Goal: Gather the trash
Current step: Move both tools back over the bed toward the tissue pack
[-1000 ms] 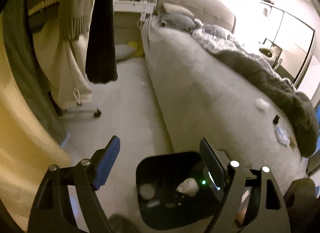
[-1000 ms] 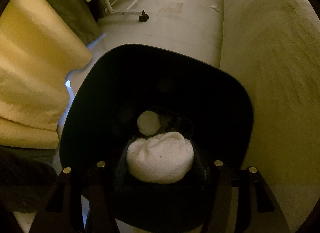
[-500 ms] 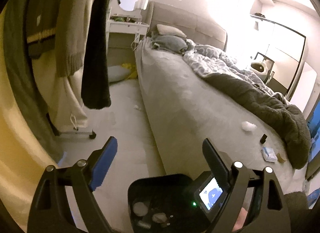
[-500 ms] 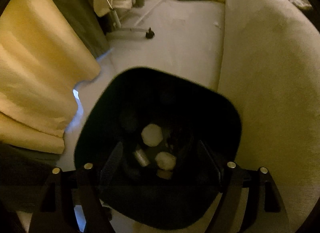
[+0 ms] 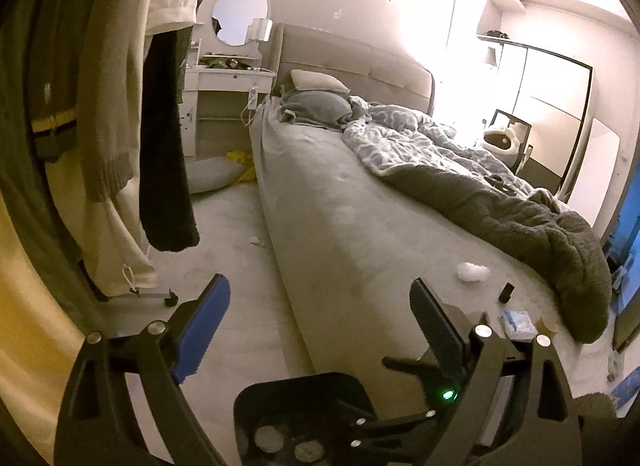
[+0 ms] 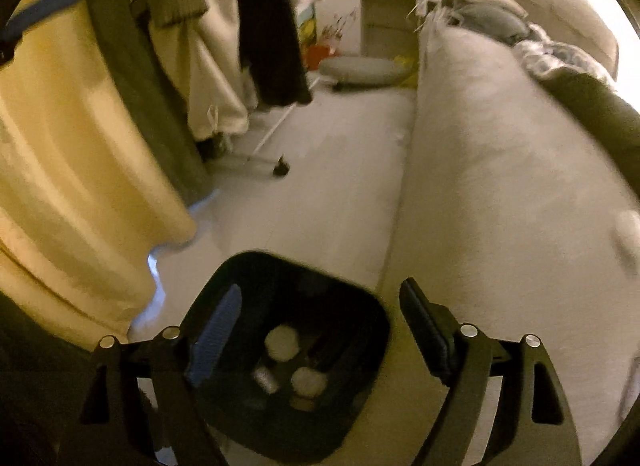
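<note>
Right gripper (image 6: pixel 320 330) lifted above the black bin (image 6: pixel 360 306) on the floor beside the bed's near edge, fingers now spread wide and empty; white wad carried a second ago now lying among the trash (image 6: pixel 308 382) at bin bottom; left gripper (image 5: pixel 320 306) likewise wide open, holding nothing; another tissue wad (image 5: pixel 473 272) waiting near the mattress's near corner, probably next.
</note>
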A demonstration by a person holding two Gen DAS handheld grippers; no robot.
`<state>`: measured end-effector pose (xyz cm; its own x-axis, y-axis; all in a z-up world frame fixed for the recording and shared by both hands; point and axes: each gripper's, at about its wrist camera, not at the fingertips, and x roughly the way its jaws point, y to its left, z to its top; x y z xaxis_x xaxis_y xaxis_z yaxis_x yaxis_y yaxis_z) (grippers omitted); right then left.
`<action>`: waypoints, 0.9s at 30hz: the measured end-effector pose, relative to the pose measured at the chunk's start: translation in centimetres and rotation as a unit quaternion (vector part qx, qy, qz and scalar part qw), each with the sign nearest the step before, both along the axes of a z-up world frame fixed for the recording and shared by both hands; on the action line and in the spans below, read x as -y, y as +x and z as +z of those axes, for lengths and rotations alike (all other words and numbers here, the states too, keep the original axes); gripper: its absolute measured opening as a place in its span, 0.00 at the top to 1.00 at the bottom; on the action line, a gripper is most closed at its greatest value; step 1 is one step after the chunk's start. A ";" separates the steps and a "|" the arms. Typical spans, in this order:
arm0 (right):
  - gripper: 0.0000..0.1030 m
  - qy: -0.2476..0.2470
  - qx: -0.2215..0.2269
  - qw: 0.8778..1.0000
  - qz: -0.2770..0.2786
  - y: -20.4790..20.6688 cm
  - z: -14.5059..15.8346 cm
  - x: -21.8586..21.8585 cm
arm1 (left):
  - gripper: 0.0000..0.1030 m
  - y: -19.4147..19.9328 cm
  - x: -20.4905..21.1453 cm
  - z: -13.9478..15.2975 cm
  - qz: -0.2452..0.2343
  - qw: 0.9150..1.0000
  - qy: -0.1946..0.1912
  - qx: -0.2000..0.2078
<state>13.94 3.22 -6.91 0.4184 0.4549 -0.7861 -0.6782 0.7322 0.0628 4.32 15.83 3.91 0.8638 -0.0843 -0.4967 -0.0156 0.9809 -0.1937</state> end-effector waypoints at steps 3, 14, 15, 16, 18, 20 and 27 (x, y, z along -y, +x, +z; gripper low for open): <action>0.18 0.011 0.016 1.000 -0.010 0.3 1.2 1.5 | 0.09 0.4 0.6 0.2 -0.005 1.000 -0.009 -0.001; 0.14 0.028 0.057 0.997 -0.051 0.8 3.6 7.5 | 0.08 2.3 5.5 0.0 -0.036 0.999 -0.009 -0.003; 0.14 0.028 0.058 0.996 -0.055 0.9 3.7 8.1 | 0.08 2.4 6.0 -0.1 -0.039 0.999 -0.008 -0.003; 0.14 0.027 0.059 0.996 -0.059 1.0 3.7 8.7 | 0.08 2.5 6.7 -0.2 -0.043 0.999 -0.005 -0.002; 0.14 0.026 0.062 0.995 -0.067 1.1 3.8 9.7 | 0.08 2.8 7.8 -0.3 -0.050 0.999 -0.002 -0.003; 0.14 0.027 0.065 0.995 -0.077 1.3 4.0 11.1 | 0.08 3.3 8.8 -0.6 -0.058 0.998 -0.002 -0.007; 0.13 0.029 0.071 0.991 -0.110 1.6 4.3 15.4 | 0.08 4.7 12.3 -1.2 -0.081 0.997 0.004 -0.012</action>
